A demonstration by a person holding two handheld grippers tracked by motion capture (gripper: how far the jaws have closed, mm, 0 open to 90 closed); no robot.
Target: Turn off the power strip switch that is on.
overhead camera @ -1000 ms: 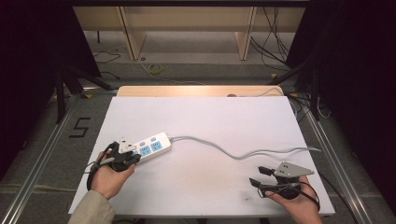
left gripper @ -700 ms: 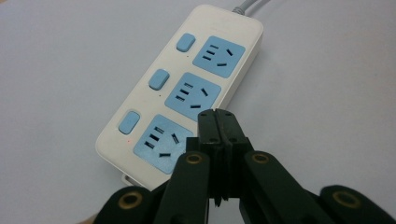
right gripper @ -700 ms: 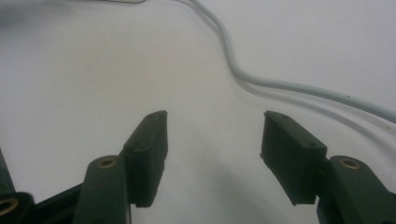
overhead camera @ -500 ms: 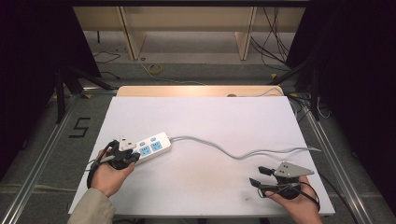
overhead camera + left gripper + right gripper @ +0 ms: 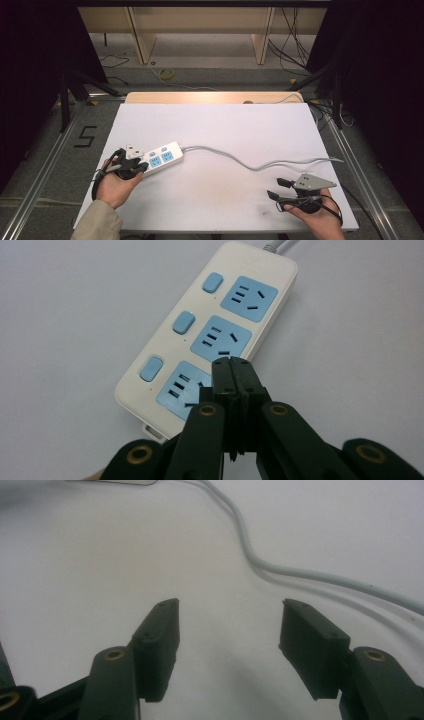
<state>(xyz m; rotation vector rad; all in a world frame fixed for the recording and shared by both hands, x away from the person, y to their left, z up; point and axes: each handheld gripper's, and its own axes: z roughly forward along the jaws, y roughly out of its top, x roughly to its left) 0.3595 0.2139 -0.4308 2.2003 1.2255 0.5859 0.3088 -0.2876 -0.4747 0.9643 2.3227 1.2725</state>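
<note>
At the left of the white table, the left gripper has its jaws pressed together with nothing between them, their tips over the nearest blue socket of the power strip. The gripper's own view shows three sockets and three switches; whether the tips touch the socket is hard to tell. The grey cord snakes rightward. The right gripper rests wide open, holding nothing, near the cord.

A white plastic power strip with blue sockets lies at eight o'clock on the white table; its grey cord snakes toward three o'clock. Twelve o'clock half lies bare.
</note>
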